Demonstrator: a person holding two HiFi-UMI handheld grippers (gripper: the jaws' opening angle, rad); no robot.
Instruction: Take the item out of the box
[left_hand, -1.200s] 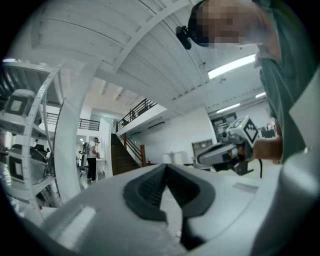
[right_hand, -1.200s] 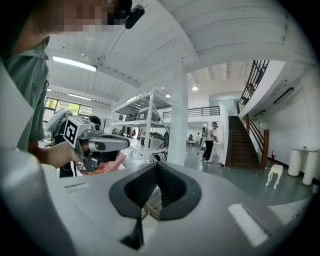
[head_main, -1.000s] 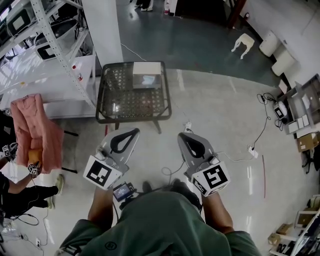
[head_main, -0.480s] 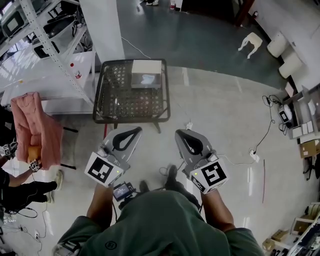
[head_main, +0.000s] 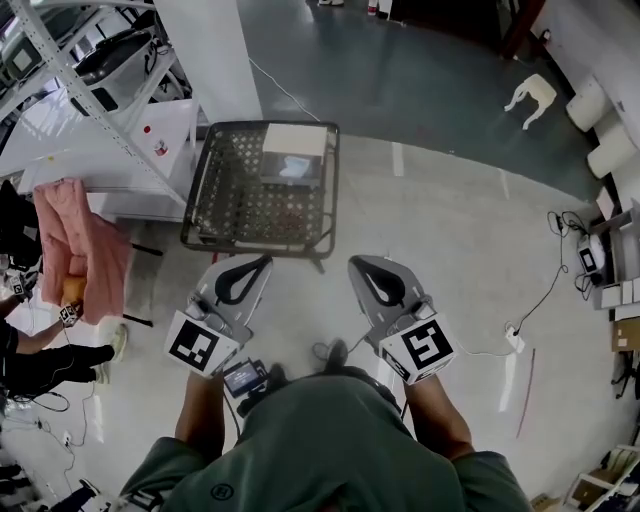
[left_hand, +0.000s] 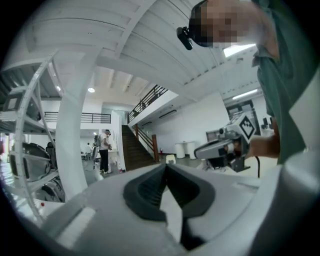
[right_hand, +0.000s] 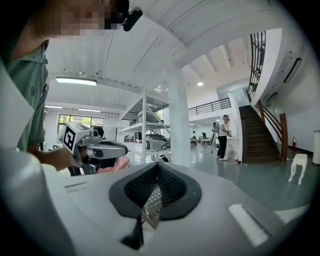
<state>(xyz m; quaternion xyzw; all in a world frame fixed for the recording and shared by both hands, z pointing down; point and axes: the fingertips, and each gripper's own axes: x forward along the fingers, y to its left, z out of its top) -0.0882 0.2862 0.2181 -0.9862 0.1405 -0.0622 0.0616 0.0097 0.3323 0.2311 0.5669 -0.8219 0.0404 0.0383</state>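
Observation:
A pale box (head_main: 293, 155) stands at the far right corner of a black mesh table (head_main: 230, 205) in the head view; something light shows in its top, too small to identify. My left gripper (head_main: 264, 259) and right gripper (head_main: 353, 263) are held side by side above the floor, short of the table's near edge, both pointing toward it. Each is shut with nothing between its jaws. In the left gripper view the jaws (left_hand: 165, 168) meet at a point, and the right gripper view shows the same (right_hand: 157, 167). Neither gripper touches the table or box.
A metal shelving rack (head_main: 90, 90) and a white pillar (head_main: 205, 50) stand left of the table. A pink garment (head_main: 75, 245) hangs over a seat at the left, beside another person (head_main: 30, 350). A cable with a power strip (head_main: 515, 340) lies on the floor at the right.
The view has shifted forward: the table and box sit a little lower and to the right in the picture. Both grippers stay shut and keep their pose.

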